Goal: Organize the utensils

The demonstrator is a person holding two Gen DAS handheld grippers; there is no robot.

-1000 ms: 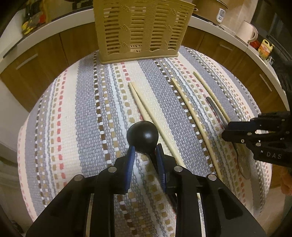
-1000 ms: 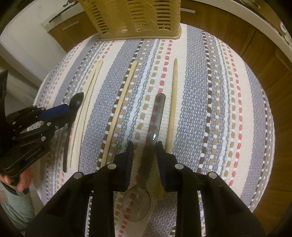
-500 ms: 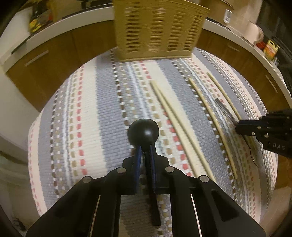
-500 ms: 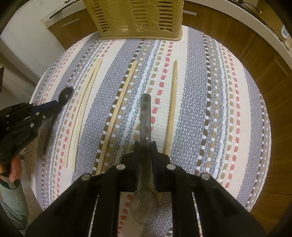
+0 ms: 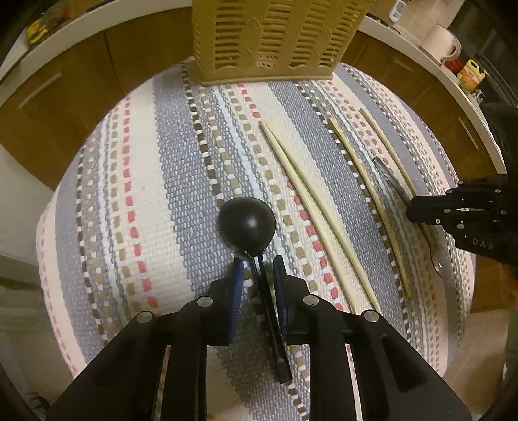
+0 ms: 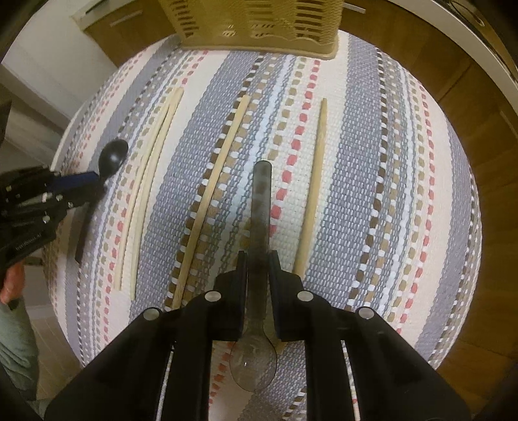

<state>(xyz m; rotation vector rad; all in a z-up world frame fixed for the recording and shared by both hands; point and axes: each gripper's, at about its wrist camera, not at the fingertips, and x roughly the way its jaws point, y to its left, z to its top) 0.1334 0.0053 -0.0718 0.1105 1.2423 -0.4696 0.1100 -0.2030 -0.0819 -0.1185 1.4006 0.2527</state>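
A tan slotted utensil basket point(image 5: 272, 39) stands at the far edge of the striped mat; it also shows in the right wrist view point(image 6: 259, 26). My left gripper point(image 5: 259, 268) is open, its blue pads either side of the black spoon's point(image 5: 247, 221) handle, which lies on the mat. My right gripper point(image 6: 257, 259) is shut on a clear grey plastic spoon point(image 6: 260, 207), bowl toward the camera, handle pointing at the basket. Several wooden chopsticks point(image 6: 210, 191) lie lengthwise on the mat between the two spoons.
The striped woven mat point(image 5: 162, 162) covers a small round table. Wooden cabinets with a white countertop point(image 5: 64, 35) curve behind it. A white kettle point(image 5: 443, 42) and a yellow bottle point(image 5: 472, 73) stand on the counter at right.
My left gripper, shut on the black spoon's handle half a second ago, has opened and the spoon lies on the mat. My right gripper closed on the clear spoon and holds it.
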